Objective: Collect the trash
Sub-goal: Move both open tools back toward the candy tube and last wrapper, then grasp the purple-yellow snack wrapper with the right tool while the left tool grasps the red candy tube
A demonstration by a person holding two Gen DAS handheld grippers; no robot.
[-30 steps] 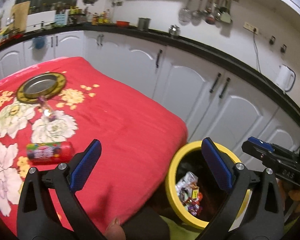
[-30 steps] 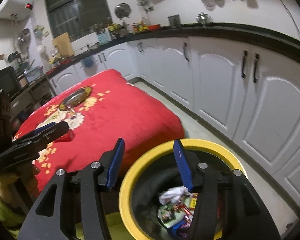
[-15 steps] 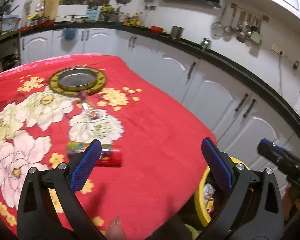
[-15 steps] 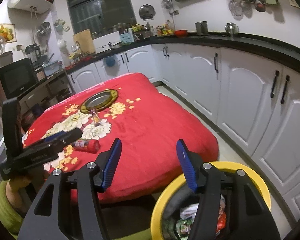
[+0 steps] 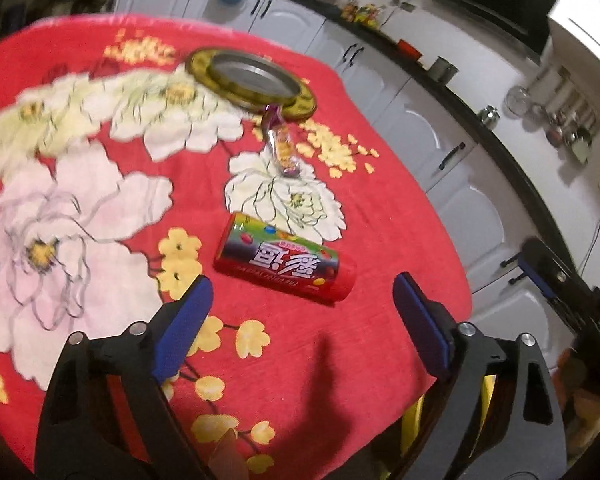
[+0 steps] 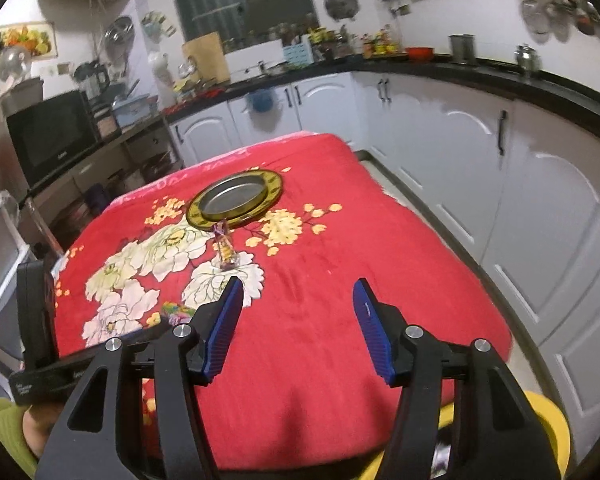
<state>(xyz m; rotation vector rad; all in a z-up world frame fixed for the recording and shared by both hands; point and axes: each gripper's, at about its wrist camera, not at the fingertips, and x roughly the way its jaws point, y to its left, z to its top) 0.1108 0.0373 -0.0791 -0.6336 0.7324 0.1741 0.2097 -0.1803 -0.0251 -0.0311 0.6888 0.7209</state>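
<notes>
Left wrist view: left gripper (image 5: 300,304) is hovering near the candy tube (image 5: 285,265) lying on the red tabletop (image 5: 380,208), jaws apart and closing, nothing between them | I'd be straddling the tube's narrow width | right gripper (image 6: 298,324) is idling apart, empty

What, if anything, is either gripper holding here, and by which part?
Nothing is held. The left gripper is closing with nothing between its pads; the red candy tube lies ahead on the cloth. The right gripper is open and empty.
</notes>
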